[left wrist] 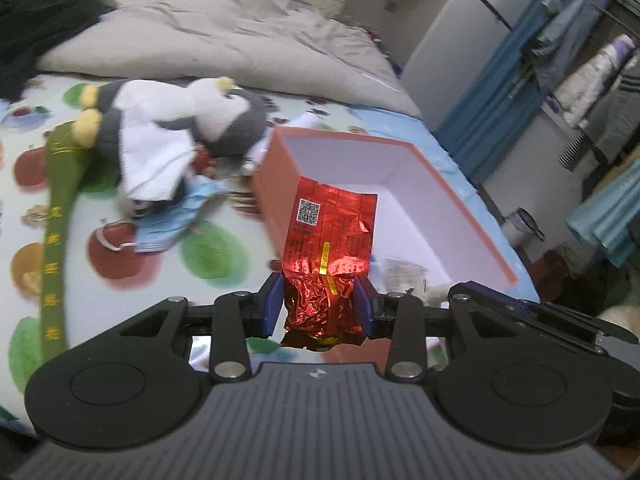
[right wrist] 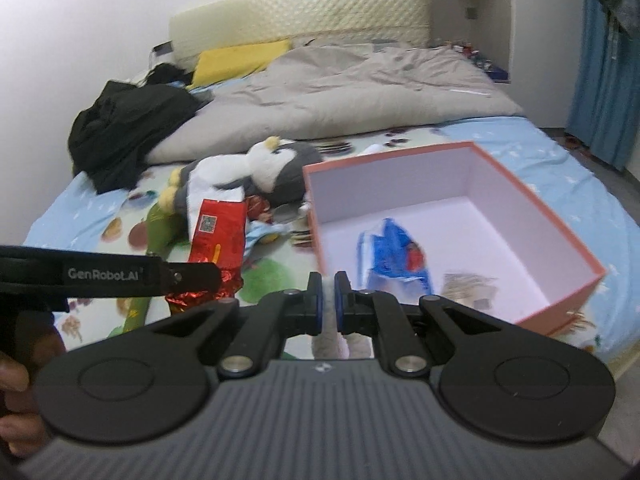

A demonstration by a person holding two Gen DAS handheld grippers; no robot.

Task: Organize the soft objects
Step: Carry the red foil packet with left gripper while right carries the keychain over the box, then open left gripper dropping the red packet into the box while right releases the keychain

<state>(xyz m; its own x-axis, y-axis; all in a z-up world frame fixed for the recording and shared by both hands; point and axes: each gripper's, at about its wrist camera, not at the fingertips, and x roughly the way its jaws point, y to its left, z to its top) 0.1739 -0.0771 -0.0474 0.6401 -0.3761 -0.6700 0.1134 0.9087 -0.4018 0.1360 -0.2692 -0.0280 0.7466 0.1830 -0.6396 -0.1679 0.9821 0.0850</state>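
The left wrist view looks forward and down from just beside the orange box (left wrist: 280,184), close over the bed (left wrist: 224,248). The right wrist view sits farther back, facing the headboard (right wrist: 300,12). Both share box, bed and plush penguin (left wrist: 176,136).

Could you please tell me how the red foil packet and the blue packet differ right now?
The red foil packet is clamped upright in the left gripper, above the bed; the blue packet lies loose inside the pink box. The red foil packet shows a QR code and a yellow strip; the blue packet shows a red patch. Both are crinkled, shiny wrappers.
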